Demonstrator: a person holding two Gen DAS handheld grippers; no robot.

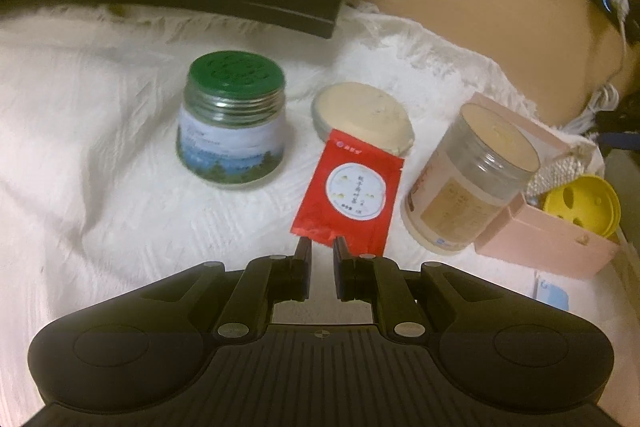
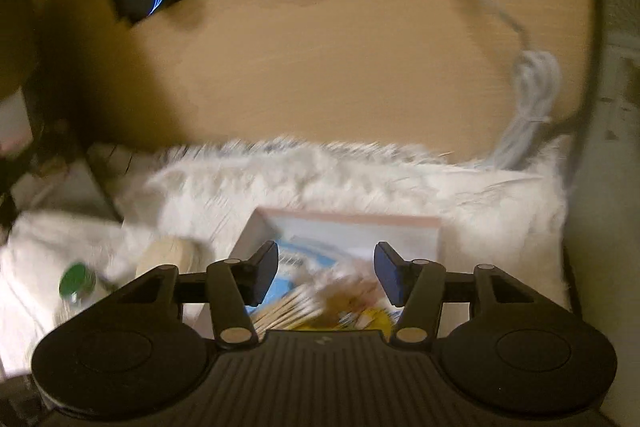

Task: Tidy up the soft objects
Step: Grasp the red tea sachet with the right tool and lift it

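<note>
A tan wooden worktop (image 2: 320,67) carries everything, and a fringed white woven cloth (image 1: 100,147) covers most of it. At the cloth's right edge sits an open pale pink rectangular box (image 1: 552,247), holding a yellow perforated plastic lid (image 1: 584,205); the blurred right wrist view shows wooden sticks and a light blue packet in it too. Just beside the box stands a clear plastic jar with a cream lid (image 1: 468,183). Further left stands a glass jar with a green screw lid (image 1: 232,123), and between the two jars lies a round beige disc (image 1: 364,115). The red foil sachet with a white round label (image 1: 352,195) leans against that disc, its lower edge pinched by the left tongs (image 1: 322,247), which are clenched on it. The right tongs (image 2: 326,269) hang released above the pink box, nothing between their blue pads (image 2: 386,273).
</note>
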